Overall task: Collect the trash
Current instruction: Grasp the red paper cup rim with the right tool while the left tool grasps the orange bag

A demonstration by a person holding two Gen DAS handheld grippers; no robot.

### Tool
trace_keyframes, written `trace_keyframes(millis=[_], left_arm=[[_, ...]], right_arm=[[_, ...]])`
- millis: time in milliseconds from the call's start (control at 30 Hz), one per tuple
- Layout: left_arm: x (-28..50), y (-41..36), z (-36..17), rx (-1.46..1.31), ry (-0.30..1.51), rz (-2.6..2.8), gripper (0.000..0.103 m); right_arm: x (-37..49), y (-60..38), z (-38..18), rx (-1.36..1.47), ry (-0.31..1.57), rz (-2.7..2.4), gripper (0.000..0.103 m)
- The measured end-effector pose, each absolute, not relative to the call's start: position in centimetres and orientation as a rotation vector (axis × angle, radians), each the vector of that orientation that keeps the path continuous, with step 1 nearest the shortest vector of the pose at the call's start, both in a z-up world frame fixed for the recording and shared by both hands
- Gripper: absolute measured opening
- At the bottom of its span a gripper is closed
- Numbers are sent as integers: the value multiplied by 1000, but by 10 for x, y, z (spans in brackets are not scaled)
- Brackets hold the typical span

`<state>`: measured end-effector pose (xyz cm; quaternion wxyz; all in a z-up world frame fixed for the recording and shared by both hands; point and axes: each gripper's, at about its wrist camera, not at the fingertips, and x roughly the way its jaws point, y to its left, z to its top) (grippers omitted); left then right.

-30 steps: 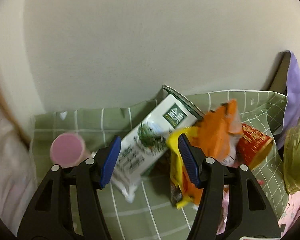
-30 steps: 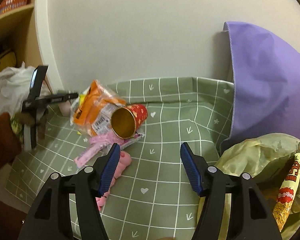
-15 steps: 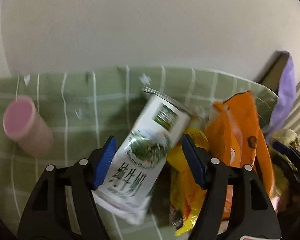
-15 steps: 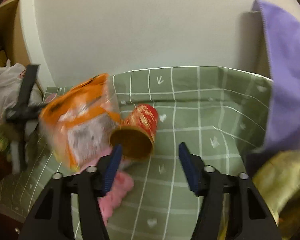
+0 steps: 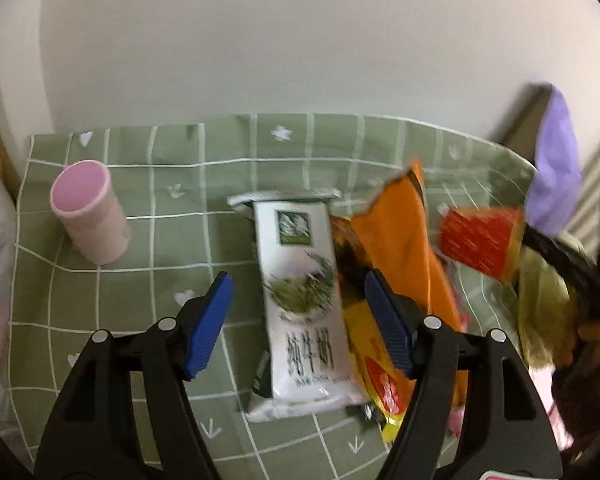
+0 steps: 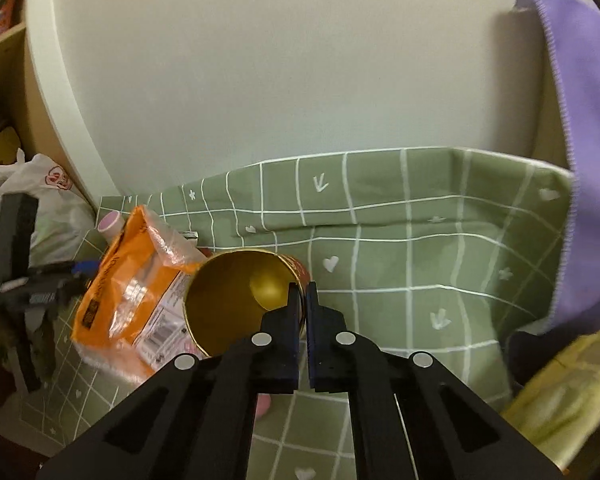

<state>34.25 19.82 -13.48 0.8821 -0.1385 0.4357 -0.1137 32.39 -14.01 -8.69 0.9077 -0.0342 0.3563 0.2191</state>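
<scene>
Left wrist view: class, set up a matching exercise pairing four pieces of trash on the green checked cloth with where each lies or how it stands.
Things:
1. pink cup
2. milk carton
3. orange snack bag
4. red paper cup

Places:
A. lying flat between the open jaws
B. far right, beside the purple cloth
C. far left, standing alone
D. just right of the carton

Pairs: 1-C, 2-A, 3-D, 4-B

The right gripper (image 6: 302, 294), wide apart a second ago, now pinches the cup's (image 6: 236, 300) rim, while the milk carton (image 5: 304, 304) now lies straight between the left gripper's (image 5: 298, 322) widened jaws.
</scene>
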Motion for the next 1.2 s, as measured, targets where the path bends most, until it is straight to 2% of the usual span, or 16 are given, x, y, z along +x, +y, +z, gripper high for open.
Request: trace_keyframes(millis=[133,300,567,1033,1100,1200], left_arm=[[358,190,-137,-339,951,-246,65],[356,153,-114,-300,890,-331,65],[330,182,-90,-379,792,-241,65],[311,123,-144,-245,919,-111,64],[311,121,-152,-277,945,-81,56],[309,120,-161,-319,976,-84,35]], right_arm=[[308,-159,-85,-45,737,423,5],[288,-173,-78,-51,724,390,5],[263,-190,-71,-48,700,379,5],[228,-195,-79,-43,728,396,5],[223,-197,-80,-46,726,394,5],[218,-200,-79,-42,724,393,5]])
